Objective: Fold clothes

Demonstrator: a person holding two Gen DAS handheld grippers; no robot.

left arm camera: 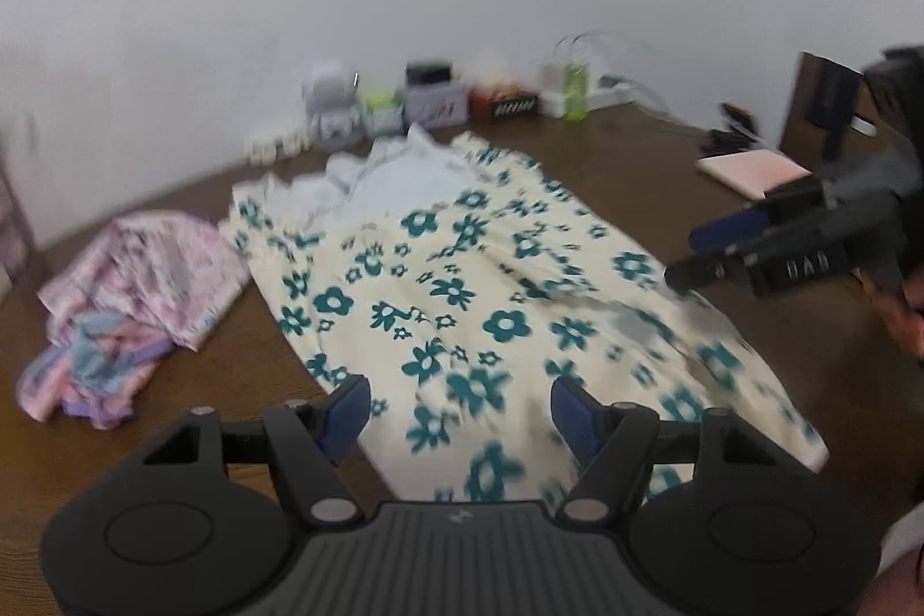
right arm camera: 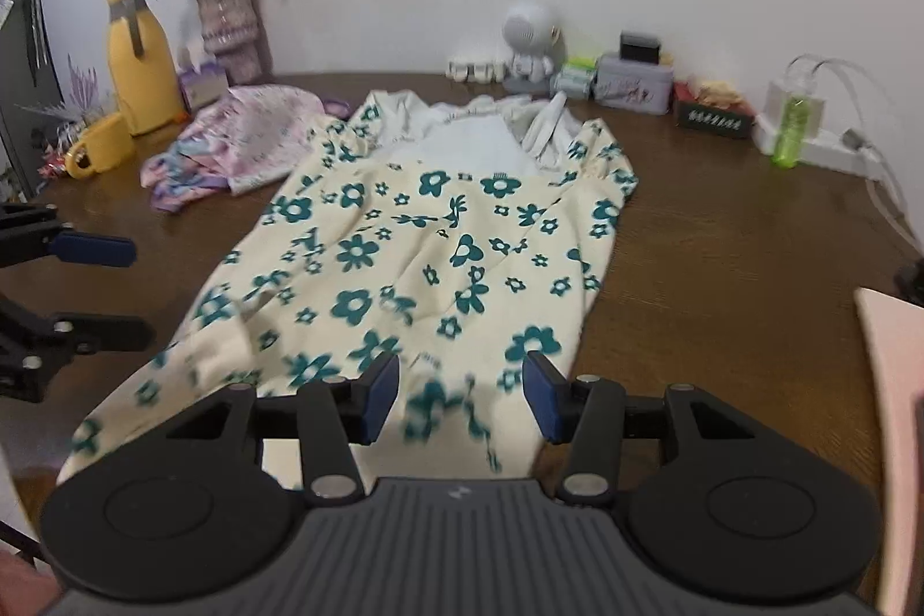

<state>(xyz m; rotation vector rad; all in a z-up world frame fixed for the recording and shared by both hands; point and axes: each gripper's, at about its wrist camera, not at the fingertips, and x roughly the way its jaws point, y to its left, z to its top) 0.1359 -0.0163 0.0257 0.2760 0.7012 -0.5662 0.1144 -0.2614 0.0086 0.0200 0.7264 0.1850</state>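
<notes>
A cream dress with teal flowers [right arm camera: 416,246] lies spread along the brown table [right arm camera: 722,269], its near hem just under both tongs. The left tongs [left arm camera: 460,411] and right tongs [right arm camera: 461,394] stand apart, holding nothing. A pink garment [right arm camera: 254,137] lies just beside the dress's far-left edge, while bare wood runs along its right edge.

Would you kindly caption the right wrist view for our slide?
Open right gripper above the floral dress spread on the brown table, open left gripper alongside.
</notes>
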